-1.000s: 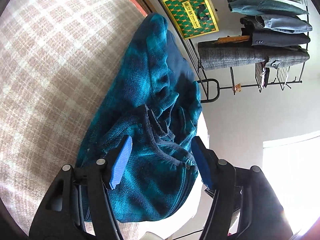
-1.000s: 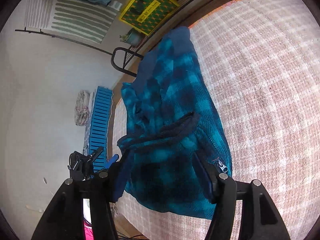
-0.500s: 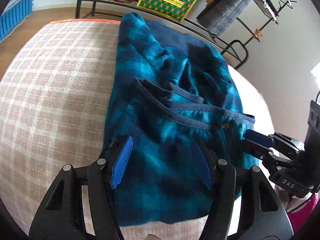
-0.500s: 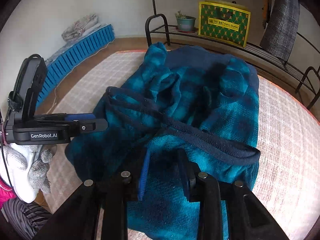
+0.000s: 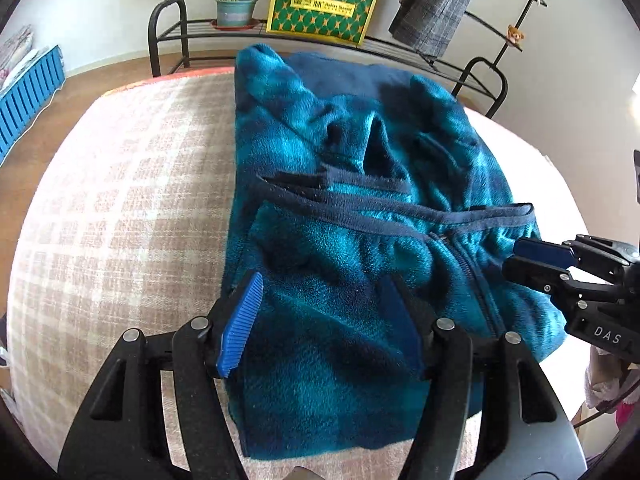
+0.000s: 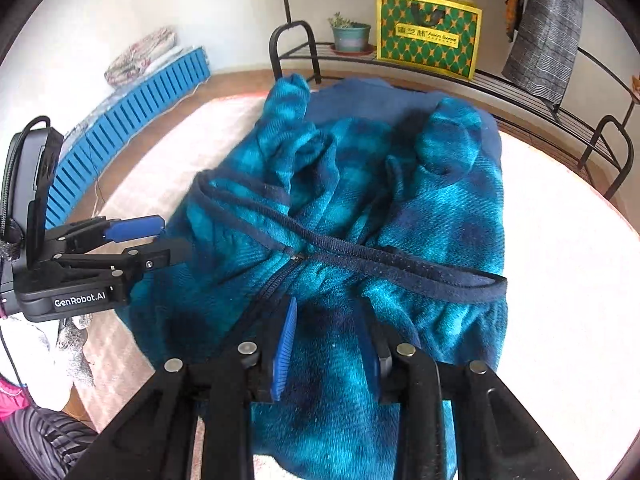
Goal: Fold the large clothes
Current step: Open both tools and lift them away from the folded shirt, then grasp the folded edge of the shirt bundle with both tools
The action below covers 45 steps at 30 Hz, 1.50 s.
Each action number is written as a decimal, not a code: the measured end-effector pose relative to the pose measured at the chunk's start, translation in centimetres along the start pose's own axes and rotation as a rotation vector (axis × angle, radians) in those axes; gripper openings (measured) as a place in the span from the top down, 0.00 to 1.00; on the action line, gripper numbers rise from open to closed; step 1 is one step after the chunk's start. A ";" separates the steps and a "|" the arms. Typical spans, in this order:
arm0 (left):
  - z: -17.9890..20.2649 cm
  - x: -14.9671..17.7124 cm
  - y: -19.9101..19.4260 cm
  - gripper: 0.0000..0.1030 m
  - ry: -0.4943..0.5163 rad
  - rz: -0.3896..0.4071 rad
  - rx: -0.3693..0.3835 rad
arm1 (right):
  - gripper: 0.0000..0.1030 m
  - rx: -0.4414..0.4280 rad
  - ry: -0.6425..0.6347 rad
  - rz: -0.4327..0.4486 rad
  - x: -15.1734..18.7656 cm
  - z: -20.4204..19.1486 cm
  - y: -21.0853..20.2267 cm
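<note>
Your left gripper (image 5: pixel 320 320) jaws spread wide; your right gripper (image 6: pixel 326 340) jaws parted narrower (both low, pointing forward).

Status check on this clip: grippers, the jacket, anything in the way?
Left gripper open over jacket. Right gripper open, narrower. Jacket folded on plaid cover. Nothing in the way.

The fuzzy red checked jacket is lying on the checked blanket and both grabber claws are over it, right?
Not quite: the fuzzy checked jacket is teal blue with dark navy trim, not red, as the left wrist view shows. The rest holds: it lies on the beige checked blanket, and the left gripper and right gripper are both over it.
</note>
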State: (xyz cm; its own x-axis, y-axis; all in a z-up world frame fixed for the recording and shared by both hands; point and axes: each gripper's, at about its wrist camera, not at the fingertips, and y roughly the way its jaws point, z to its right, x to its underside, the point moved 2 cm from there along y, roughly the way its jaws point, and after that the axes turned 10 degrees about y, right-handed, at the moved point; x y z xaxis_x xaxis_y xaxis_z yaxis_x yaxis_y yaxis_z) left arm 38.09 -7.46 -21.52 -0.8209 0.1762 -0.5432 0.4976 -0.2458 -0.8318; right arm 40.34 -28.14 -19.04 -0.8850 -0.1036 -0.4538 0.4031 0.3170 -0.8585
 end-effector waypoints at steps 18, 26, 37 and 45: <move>7.1 -1.8 -24.0 0.38 0.157 0.386 -0.087 | 0.56 0.103 0.003 0.319 2.8 -5.6 -21.4; 5.8 -3.7 -29.5 0.38 0.149 0.444 -0.089 | 0.42 0.159 -0.073 0.400 3.7 -7.8 -26.4; 0.2 -16.1 -31.4 0.38 0.161 0.440 -0.146 | 0.42 0.009 -0.010 0.318 -5.0 -6.0 -23.1; -7.1 -20.8 -18.3 0.63 0.135 0.314 -0.113 | 0.41 -0.097 0.111 0.161 -12.2 -2.2 -10.9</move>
State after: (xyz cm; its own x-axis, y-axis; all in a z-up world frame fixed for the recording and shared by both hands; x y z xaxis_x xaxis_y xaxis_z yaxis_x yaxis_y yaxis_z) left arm 48.06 0.13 4.18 -0.5827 0.2351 -0.7779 0.7535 -0.2024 -0.6256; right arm 46.20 -28.27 -3.61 -0.8336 0.0588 -0.5493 0.5217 0.4106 -0.7478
